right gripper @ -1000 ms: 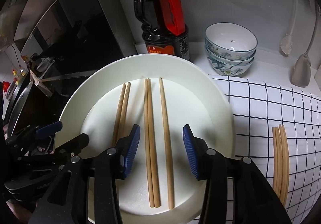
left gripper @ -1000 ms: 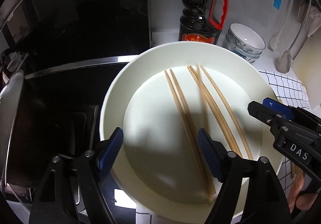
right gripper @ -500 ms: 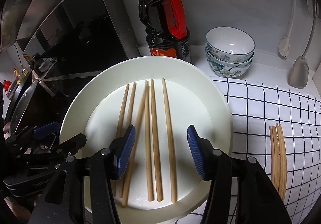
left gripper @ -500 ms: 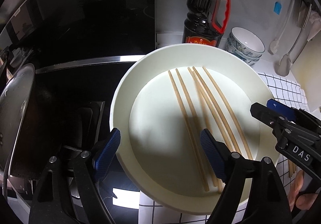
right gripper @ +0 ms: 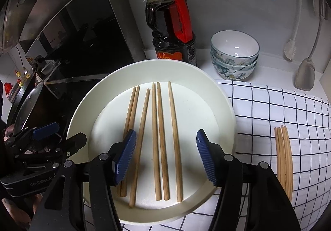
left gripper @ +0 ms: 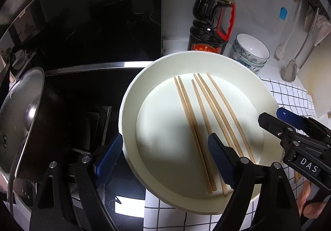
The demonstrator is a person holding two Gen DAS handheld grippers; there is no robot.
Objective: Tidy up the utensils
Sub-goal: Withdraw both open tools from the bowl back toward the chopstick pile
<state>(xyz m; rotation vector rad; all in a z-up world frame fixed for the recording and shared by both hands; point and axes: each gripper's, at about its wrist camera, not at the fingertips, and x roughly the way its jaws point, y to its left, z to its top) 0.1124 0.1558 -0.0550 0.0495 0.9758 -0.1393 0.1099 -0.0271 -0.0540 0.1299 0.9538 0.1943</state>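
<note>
Right hand-held gripper (right gripper: 165, 156) just opened, empty; sixth wooden chopstick (right gripper: 139, 148) now lies on round white plate (right gripper: 225, 106). Left hand-held gripper (left gripper: 163, 158) wide, empty.

A dark sauce bottle (right gripper: 171, 24) stands against the wall. Stacked bowls (right gripper: 234, 55) sit just right of it. A pan (left gripper: 22, 119) lies far left of it.

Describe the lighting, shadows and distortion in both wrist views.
Left wrist view: bright light on the plate, the left gripper throws a dark shadow across it; the stove side is nearly black. Right wrist view: evener light, soft shadows under the right gripper; fisheye bends the grid cloth lines.
</note>
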